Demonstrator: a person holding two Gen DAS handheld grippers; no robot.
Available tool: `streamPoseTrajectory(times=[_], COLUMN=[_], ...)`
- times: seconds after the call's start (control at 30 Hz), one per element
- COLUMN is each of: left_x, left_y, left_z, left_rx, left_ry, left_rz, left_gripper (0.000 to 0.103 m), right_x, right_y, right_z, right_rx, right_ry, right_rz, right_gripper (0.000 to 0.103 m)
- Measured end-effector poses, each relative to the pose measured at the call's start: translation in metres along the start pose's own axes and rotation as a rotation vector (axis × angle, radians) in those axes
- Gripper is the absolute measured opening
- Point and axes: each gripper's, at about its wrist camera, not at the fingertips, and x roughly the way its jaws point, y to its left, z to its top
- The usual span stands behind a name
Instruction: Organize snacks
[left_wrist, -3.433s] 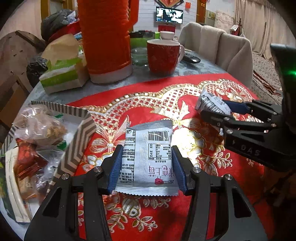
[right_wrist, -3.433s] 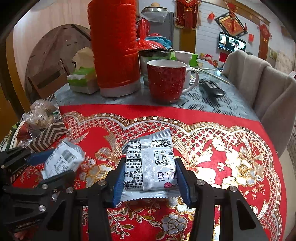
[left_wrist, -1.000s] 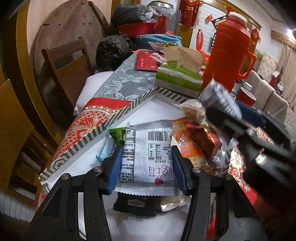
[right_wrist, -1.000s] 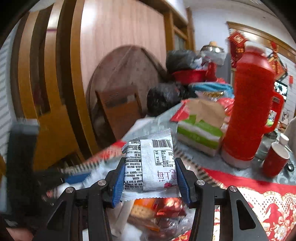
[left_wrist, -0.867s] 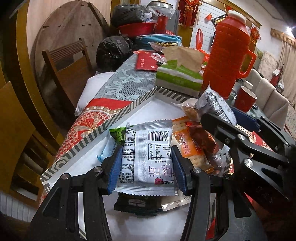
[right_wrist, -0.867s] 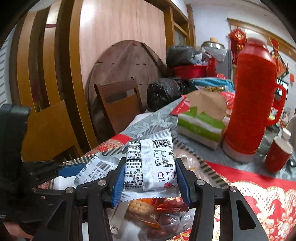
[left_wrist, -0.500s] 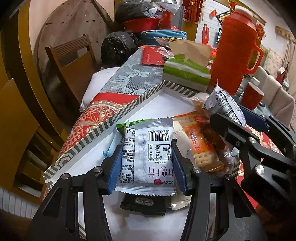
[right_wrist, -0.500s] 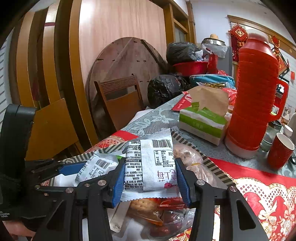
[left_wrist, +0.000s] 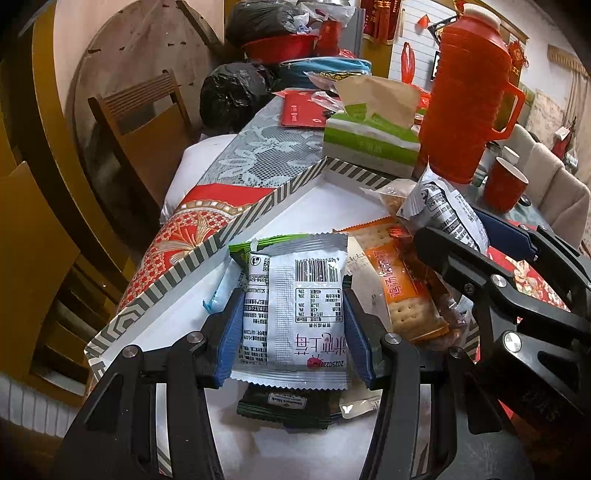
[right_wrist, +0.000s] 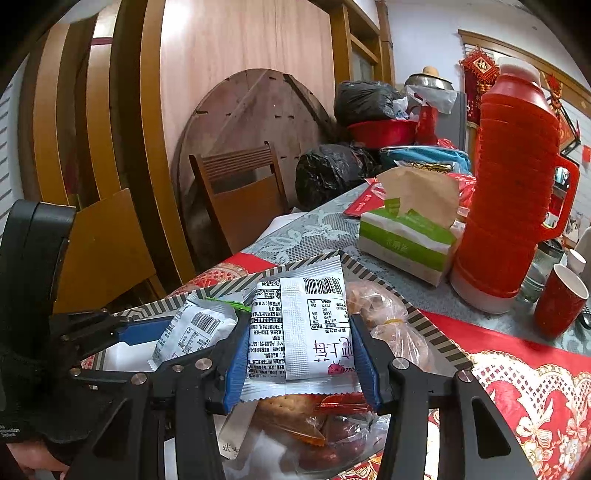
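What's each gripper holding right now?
Left gripper: shut on a silver snack packet.
Right gripper: shut on another silver snack packet.

Two held snack packets over a snack tray at the table's edge.

The left gripper (left_wrist: 293, 332) holds one snack packet (left_wrist: 295, 314) above the tray (left_wrist: 207, 258); the right gripper (right_wrist: 301, 363) holds another packet (right_wrist: 299, 332) just beside it. Crackers (left_wrist: 402, 288) lie in the tray. Behind it stand a tissue box (left_wrist: 371, 147) and a thermos (left_wrist: 469, 92), with a cup (left_wrist: 504, 190) to the right.
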Motion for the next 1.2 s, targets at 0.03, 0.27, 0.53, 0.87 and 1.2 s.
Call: streamPoseTrajectory(times=[0.03,0.27,0.53,0.87,1.2], left_x=[0.000,0.000,0.002,-0.005,-0.045], left_y=[0.000,-0.001,-0.006,-0.011,-0.019], left_z=[0.000,0.000,0.000,-0.001,-0.024], left_rx=[0.000,0.003,0.027,0.042,0.039], left_ry=[0.000,0.004,0.011,0.008,-0.103], left_rz=[0.000,-0.002,-0.031,-0.081,-0.020], left_gripper=[0.051,0.051,0.071,0.097,0.102], right_x=[0.000,0.000,-0.012,-0.032,-0.078], right_y=[0.000,0.000,0.002,-0.009,-0.018], right_z=[0.000,0.000,0.000,0.007,0.005], right_rx=[0.000,0.002,0.008,0.070,0.066], right_ry=[0.001,-0.007,-0.065,-0.145,-0.151], right_rz=[0.000,0.013,0.043,0.044,0.098], right_gripper=[0.049,0.050,0.053,0.067,0.070])
